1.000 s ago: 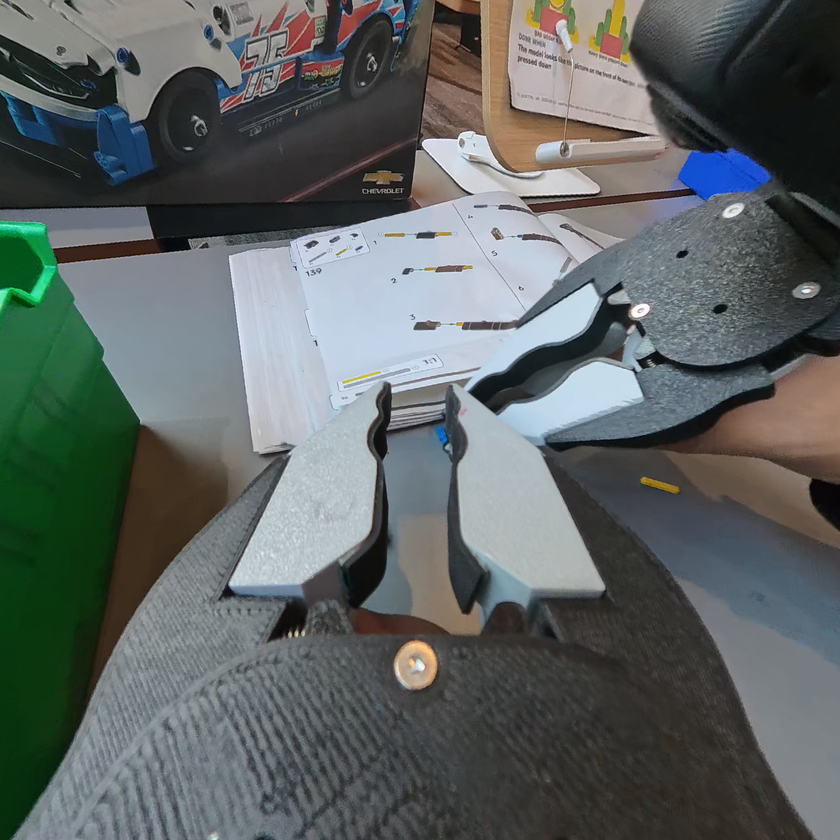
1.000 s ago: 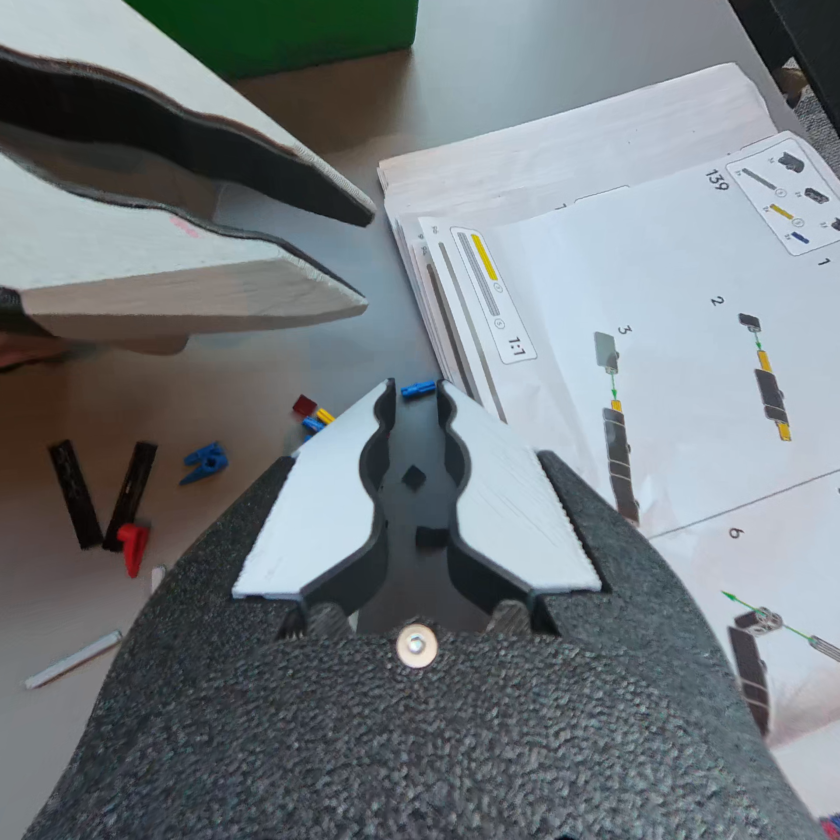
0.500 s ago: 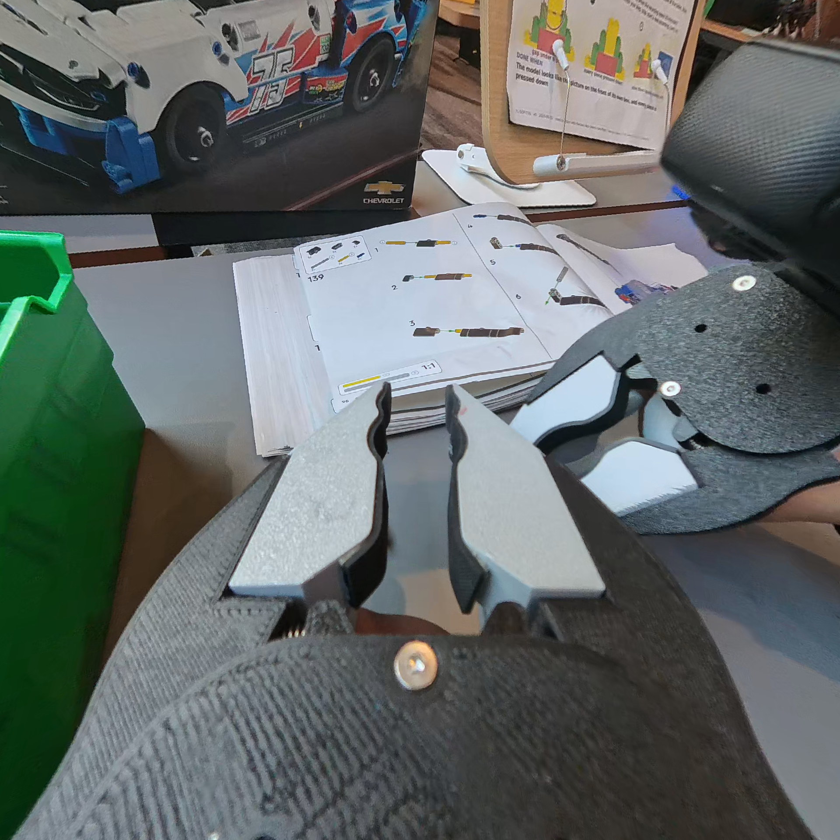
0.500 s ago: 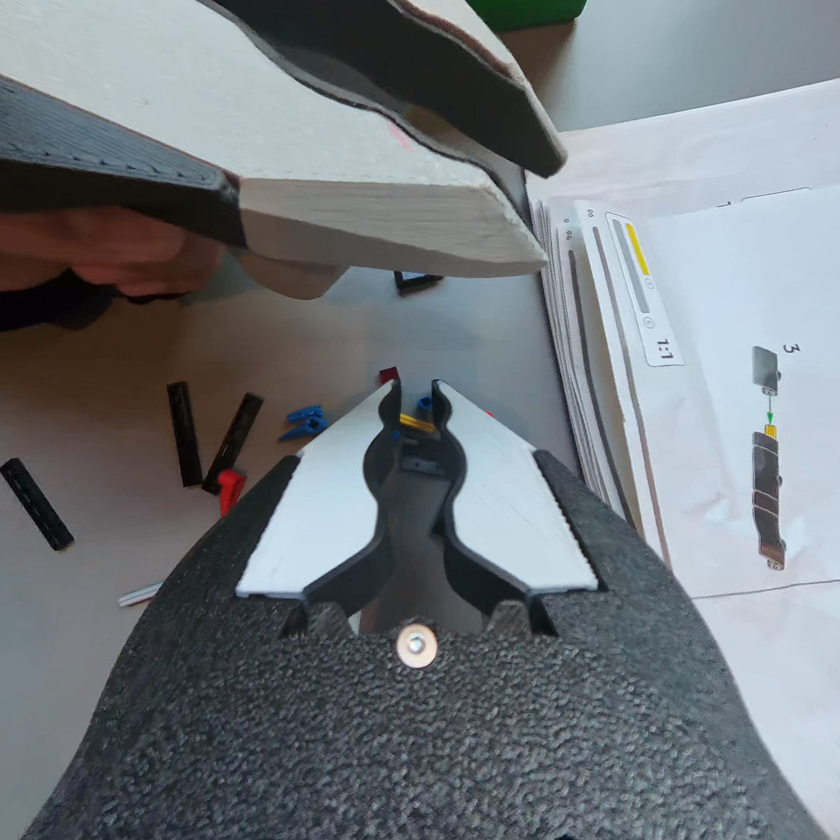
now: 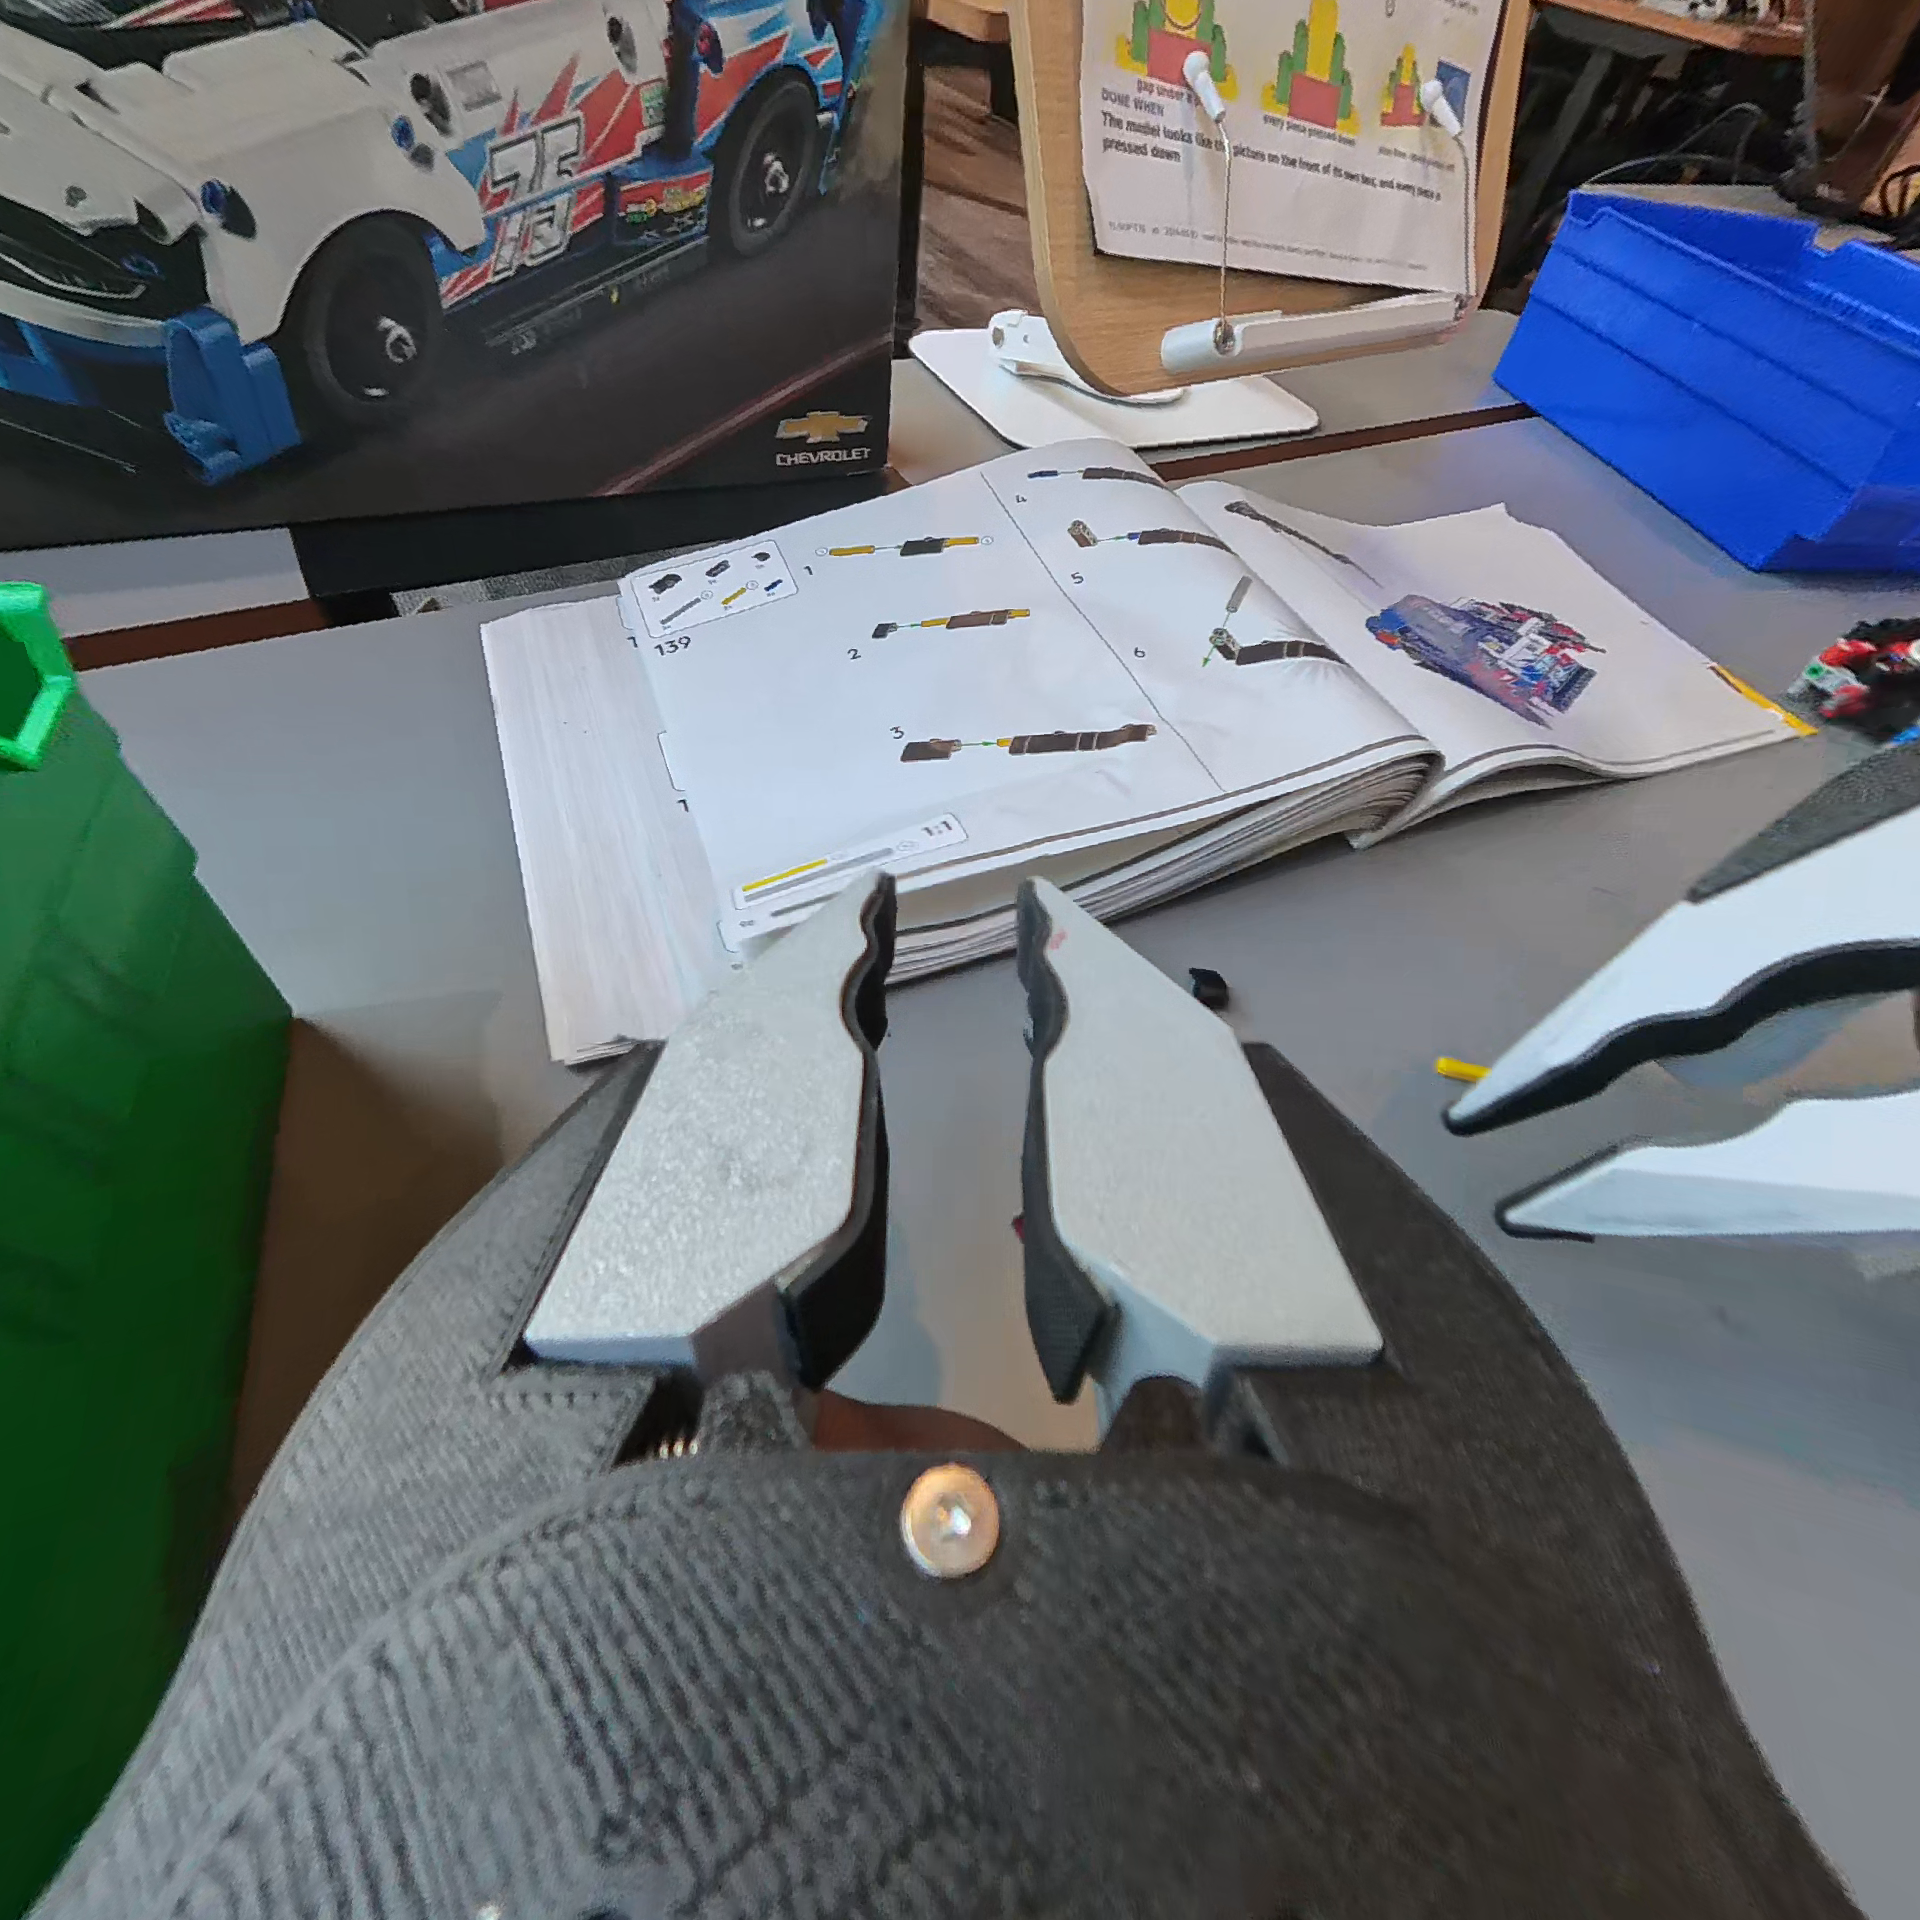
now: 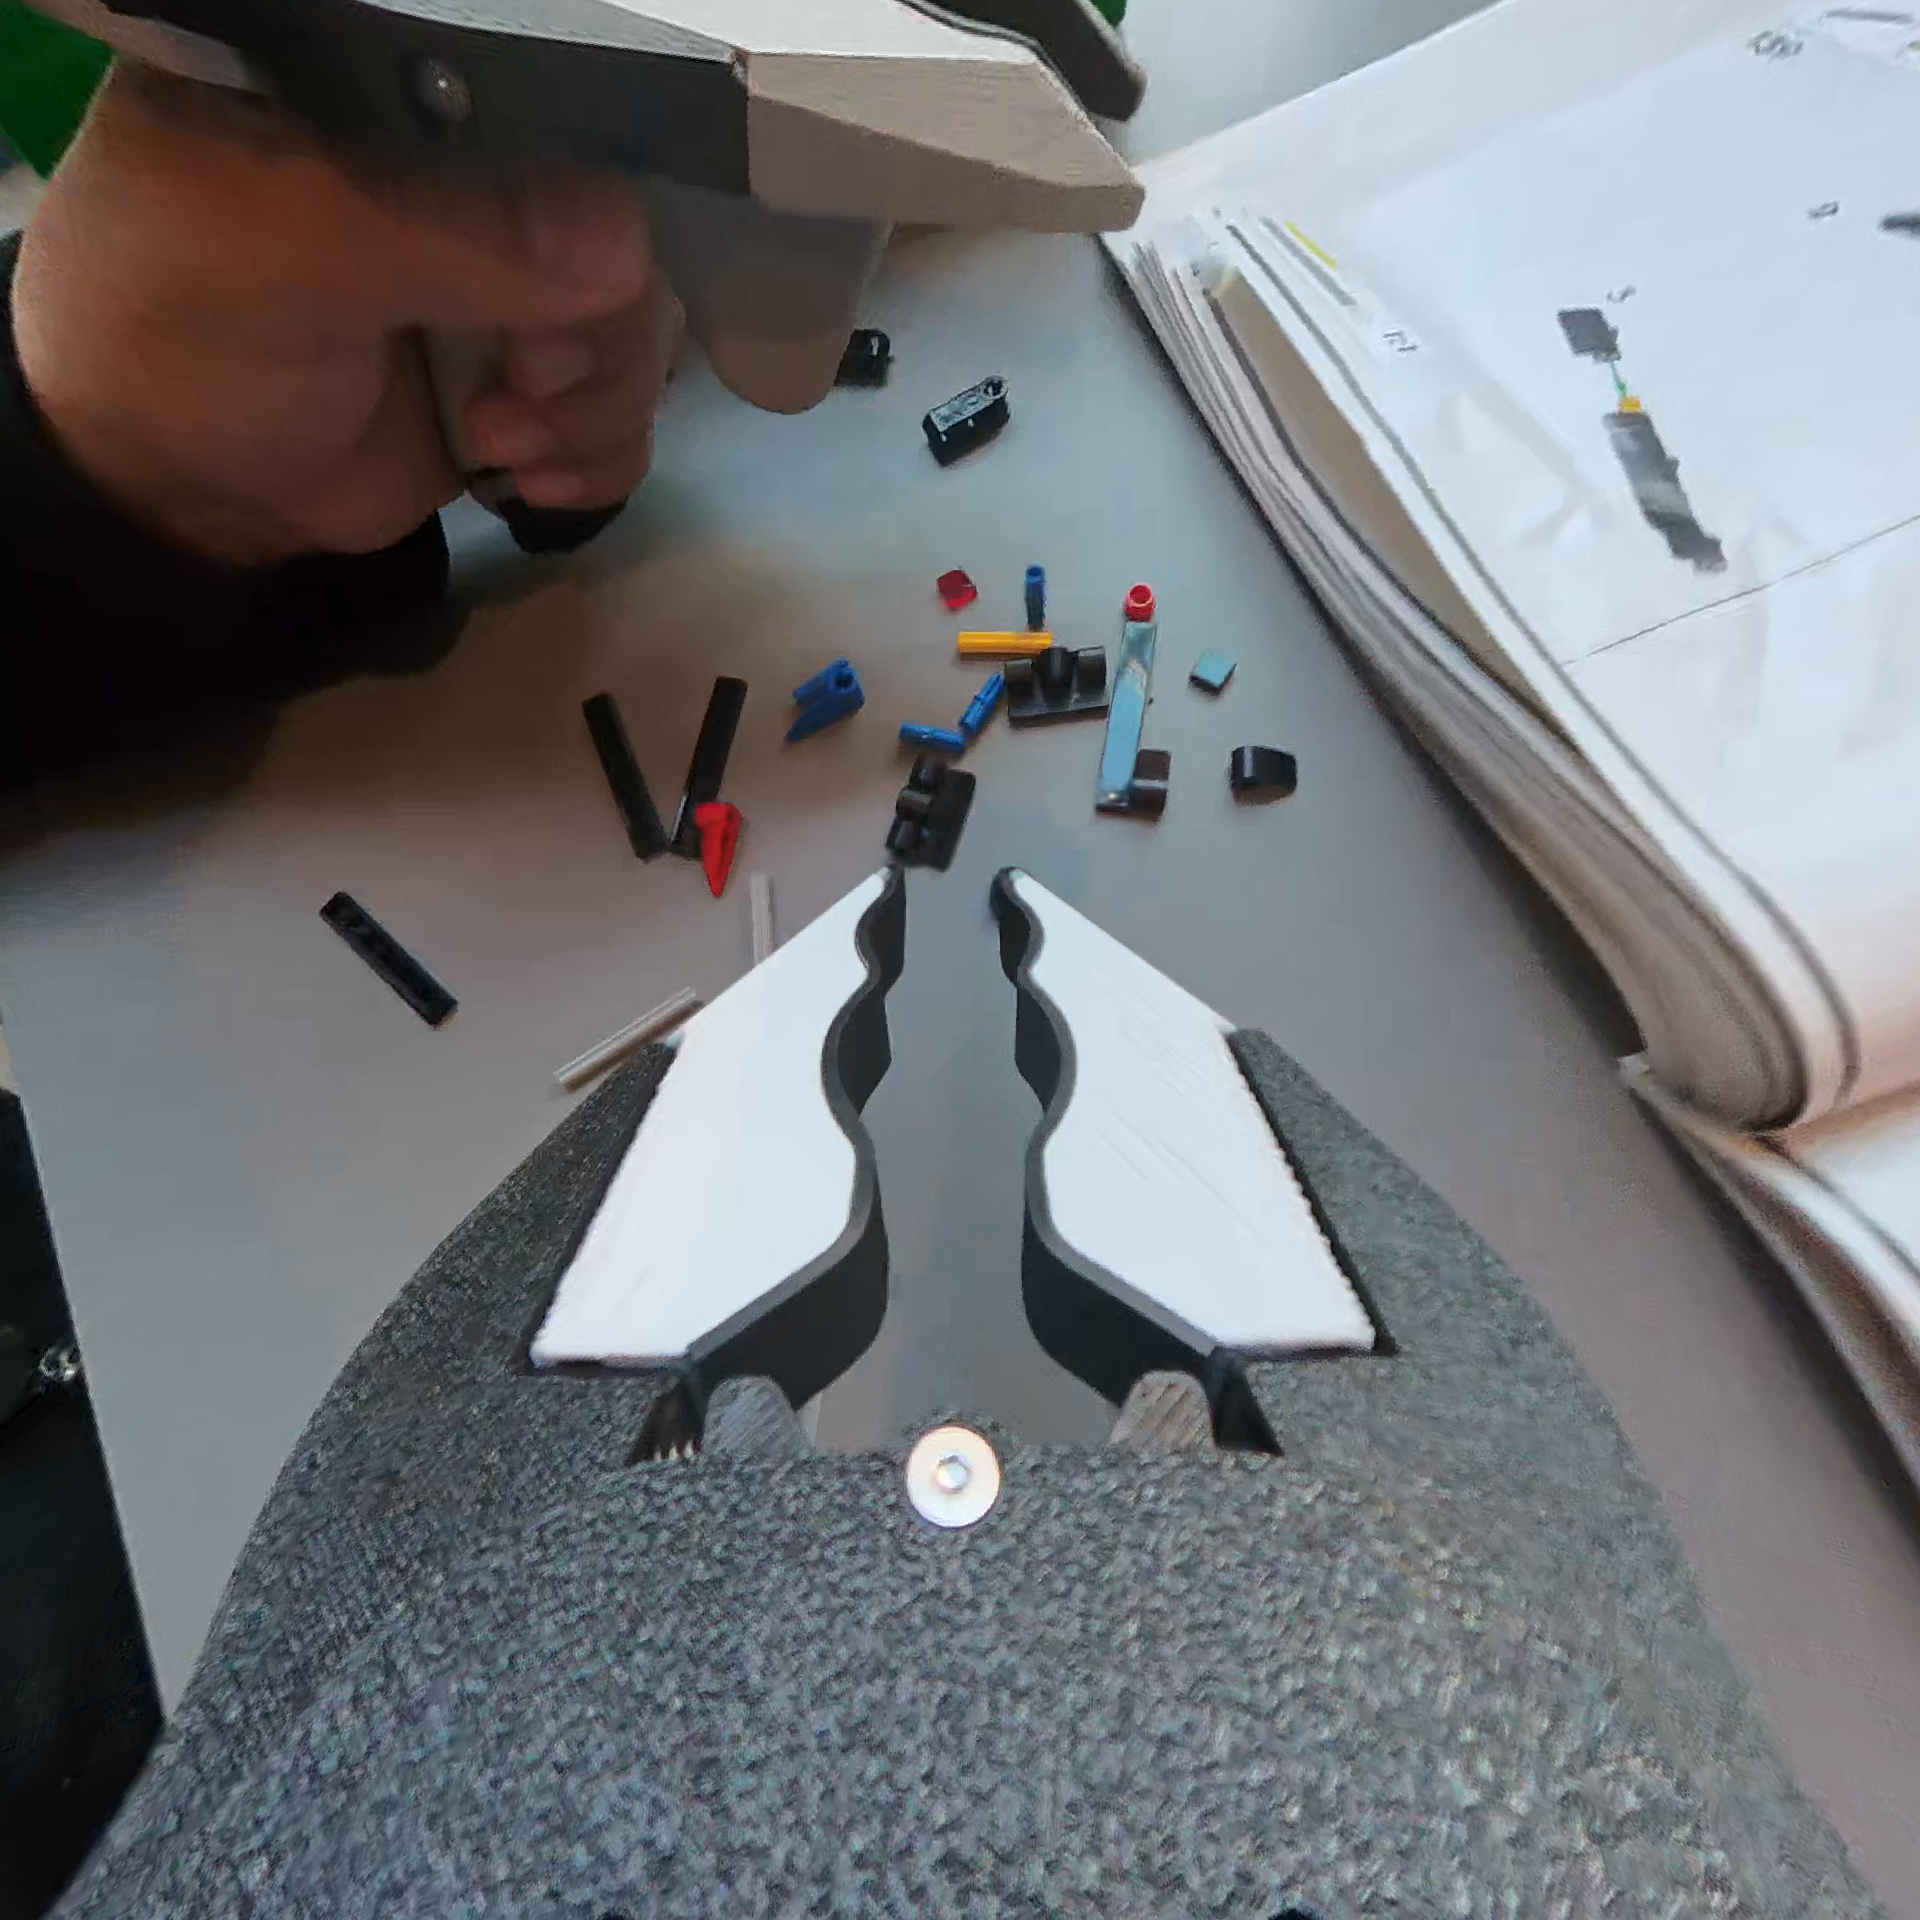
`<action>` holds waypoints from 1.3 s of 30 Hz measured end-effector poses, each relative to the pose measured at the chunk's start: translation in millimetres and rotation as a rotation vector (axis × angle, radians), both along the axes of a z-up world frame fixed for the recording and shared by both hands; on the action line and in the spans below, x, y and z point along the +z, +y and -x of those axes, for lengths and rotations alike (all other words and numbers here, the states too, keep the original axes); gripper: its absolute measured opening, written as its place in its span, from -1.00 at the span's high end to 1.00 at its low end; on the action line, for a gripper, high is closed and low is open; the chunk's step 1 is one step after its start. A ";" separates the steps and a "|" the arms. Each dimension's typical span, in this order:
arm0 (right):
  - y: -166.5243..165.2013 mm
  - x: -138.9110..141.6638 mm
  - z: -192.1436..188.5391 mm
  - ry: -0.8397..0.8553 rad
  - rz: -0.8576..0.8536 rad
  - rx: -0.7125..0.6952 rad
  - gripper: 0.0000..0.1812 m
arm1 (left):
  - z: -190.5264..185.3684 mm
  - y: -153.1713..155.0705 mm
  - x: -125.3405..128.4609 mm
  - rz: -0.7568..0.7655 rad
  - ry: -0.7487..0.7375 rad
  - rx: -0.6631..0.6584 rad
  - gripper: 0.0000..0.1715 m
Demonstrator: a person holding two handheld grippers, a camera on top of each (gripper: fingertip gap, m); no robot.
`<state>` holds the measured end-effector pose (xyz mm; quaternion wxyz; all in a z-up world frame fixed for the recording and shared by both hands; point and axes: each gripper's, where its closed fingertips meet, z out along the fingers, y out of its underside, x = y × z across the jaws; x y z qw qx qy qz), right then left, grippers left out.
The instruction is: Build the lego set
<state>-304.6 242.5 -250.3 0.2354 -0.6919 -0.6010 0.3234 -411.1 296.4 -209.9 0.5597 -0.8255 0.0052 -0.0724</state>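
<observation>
right wrist view: the loose lego pieces (image 6: 1023, 686) lie scattered on the grey table (image 6: 1351, 935), just ahead of the right gripper (image 6: 945, 883) and left of the open manual (image 6: 1558, 468). among them i count four blue bits, three red ones, one yellow pin (image 6: 1003, 642), one long light-blue bar (image 6: 1127, 717) and three long black beams, two of these (image 6: 665, 764) leaning together in a v with a red wedge (image 6: 717, 831) at their foot, the third (image 6: 387, 958) apart to the left. several small black parts sit around; one black block (image 6: 930, 810) lies right beyond the left fingertip. two pale thin rods lie by the left finger (image 6: 727, 1122).

the right gripper hovers above the table, tilted down toward the pile, jaws narrowly parted and holding nothing. the left gripper (image 6: 914, 135) reaches across the top of the view, held by a hand (image 6: 343, 343) in a dark sleeve; it hangs over the far end of the pile.

left wrist view: the left gripper (image 5: 951, 904) points at the manual's (image 5: 1039, 675) near edge, jaws narrowly apart, empty. the right gripper (image 5: 1475, 1164) enters from the right, beside a yellow pin (image 5: 1460, 1067); a small black piece (image 5: 1208, 985) lies near. one green bin (image 5: 114, 1091) stands left, one blue bin (image 5: 1714, 374) far right, the set's box (image 5: 447, 239) and a paper stand (image 5: 1247, 208) behind. a part-built model (image 5: 1870, 665) sits right of the manual.
</observation>
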 end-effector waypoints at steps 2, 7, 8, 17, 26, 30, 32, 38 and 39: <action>-12.1 -3.7 4.7 0.019 0.011 0.007 0.80 | -3.3 -0.1 -0.8 0.001 0.017 -0.011 0.77; -16.0 -22.4 25.9 -0.048 -0.152 0.041 0.78 | -4.5 -0.8 -2.9 -0.007 0.093 0.001 0.77; -15.6 -25.7 28.6 -0.063 -0.172 0.049 0.78 | -4.7 -0.7 -4.0 -0.006 0.106 0.002 0.77; -17.3 -31.0 21.7 -0.077 -0.159 0.068 0.91 | -2.0 0.9 -7.5 0.005 0.110 0.006 0.77; -9.1 -19.4 -52.0 -0.101 -0.195 -0.054 0.91 | -7.1 1.4 -12.0 0.022 0.086 -0.011 0.77; 2.5 -33.0 -78.9 -0.122 -0.169 -0.133 0.90 | -10.8 1.1 -12.5 0.024 0.081 -0.021 0.77; 4.8 -32.6 -79.4 -0.085 -0.149 -0.155 0.91 | -12.0 0.9 -13.0 0.024 0.091 -0.023 0.76; 18.2 -25.0 -77.5 -0.130 -0.225 -0.139 0.79 | -10.9 1.6 -16.7 0.031 0.108 -0.018 0.76; 20.8 -22.3 -77.5 -0.133 -0.232 -0.140 0.78 | -9.8 1.8 -16.9 0.031 0.107 -0.015 0.76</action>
